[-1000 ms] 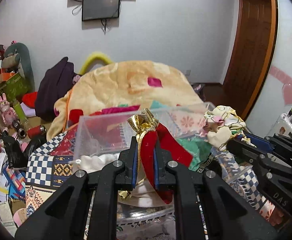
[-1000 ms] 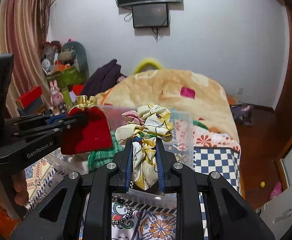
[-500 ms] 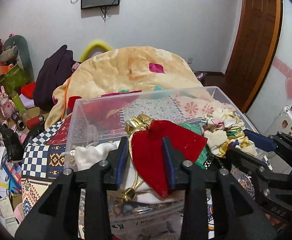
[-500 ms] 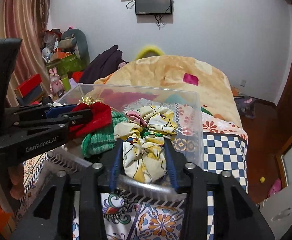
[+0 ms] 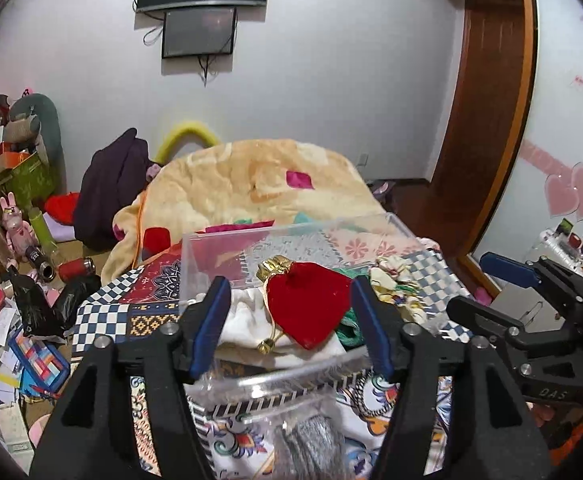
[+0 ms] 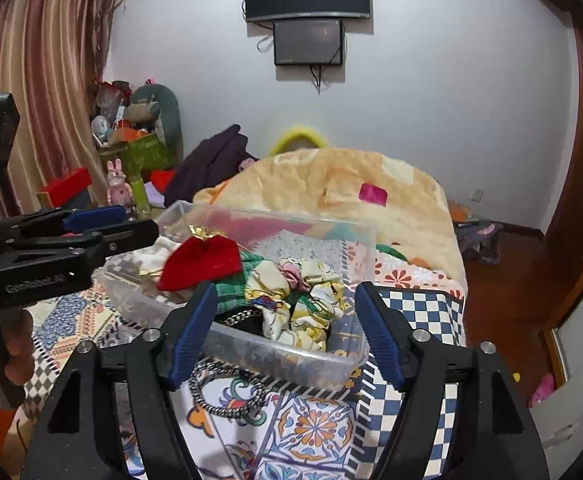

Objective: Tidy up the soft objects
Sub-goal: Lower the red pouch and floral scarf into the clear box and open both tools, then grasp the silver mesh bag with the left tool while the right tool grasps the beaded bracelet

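A clear plastic bin (image 5: pixel 219 248) (image 6: pixel 355 240) stands on the patterned bedspread. In it lie a red velvet pouch with gold trim (image 5: pixel 309 306) (image 6: pixel 201 262), a yellow floral scrunchie (image 6: pixel 303 300) (image 5: pixel 395 284), a green knit item (image 6: pixel 231 286) and a white cloth (image 5: pixel 243 316). My left gripper (image 5: pixel 291 324) is open and empty, just in front of the pouch. My right gripper (image 6: pixel 283 328) is open and empty, in front of the scrunchie. Each gripper shows at the edge of the other's view.
A black-and-white chain (image 6: pixel 215 396) lies on the bedspread (image 6: pixel 315 428) before the bin. A grey item in a clear bag (image 5: pixel 311 444) lies under the left gripper. A beige blanket (image 5: pixel 259 184) is heaped behind. Clutter (image 5: pixel 19 320) covers the floor at left.
Both grippers opened and let go: the red pouch and the floral scrunchie dropped into the bin. Both grippers then drew back from the bin.
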### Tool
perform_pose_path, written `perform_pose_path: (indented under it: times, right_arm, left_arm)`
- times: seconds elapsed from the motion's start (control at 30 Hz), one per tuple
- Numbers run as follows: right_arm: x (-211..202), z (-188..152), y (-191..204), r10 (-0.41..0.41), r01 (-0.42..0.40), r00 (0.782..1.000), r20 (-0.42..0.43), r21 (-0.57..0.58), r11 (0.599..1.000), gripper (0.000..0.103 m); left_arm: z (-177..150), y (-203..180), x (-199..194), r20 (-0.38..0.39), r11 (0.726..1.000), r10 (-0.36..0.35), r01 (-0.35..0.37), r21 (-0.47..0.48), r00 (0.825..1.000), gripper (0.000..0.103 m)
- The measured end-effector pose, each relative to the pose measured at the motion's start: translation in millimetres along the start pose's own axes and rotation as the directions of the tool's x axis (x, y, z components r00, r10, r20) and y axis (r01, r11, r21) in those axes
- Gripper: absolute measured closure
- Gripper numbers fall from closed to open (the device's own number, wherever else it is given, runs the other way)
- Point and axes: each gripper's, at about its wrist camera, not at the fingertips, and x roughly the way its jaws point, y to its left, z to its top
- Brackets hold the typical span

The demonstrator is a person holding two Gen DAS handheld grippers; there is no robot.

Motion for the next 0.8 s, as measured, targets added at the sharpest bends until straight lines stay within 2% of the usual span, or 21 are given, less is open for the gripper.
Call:
perform_pose_path:
  times: [0.13,0.33,0.43,0.6,0.8]
  right_arm:
    - [-1.9,-11.3,7.3,0.017,-0.017,1.000,-0.013,-0.020,1.000,0.024]
    - [11.0,-37.3,22.1,0.046,-0.050,0.994,-0.095,-0.043,0.998,0.024]
    - [22.2,-49.9,26.0,0.059,-0.065,0.988,-0.145,-0.041,0.997,0.024]
    - [36.5,-62.6,28.1,0.085,-0.089,0.976,-0.203,-0.014,0.996,0.024]
    - [52.8,-67.3,33.8,0.089,-0.097,0.964,-0.252,-0.017,0.995,0.024]
  left_arm:
    - [-10.0,2.4,-12.8,-0.002,1.000,-0.012,0.012,0.003,1.000,0.031]
    - [-39.8,1.5,-9.3,-0.082,1.000,-0.013,0.015,0.020,0.997,0.030]
    - [-60.2,-0.1,-1.9,-0.147,0.999,-0.019,0.023,0.025,0.989,0.030]
    - [-89.6,-3.0,15.7,-0.251,0.998,-0.050,0.055,0.014,0.967,0.030]
    - [-103.2,0.6,29.3,-0.285,0.998,-0.062,0.056,-0.030,0.956,0.030]
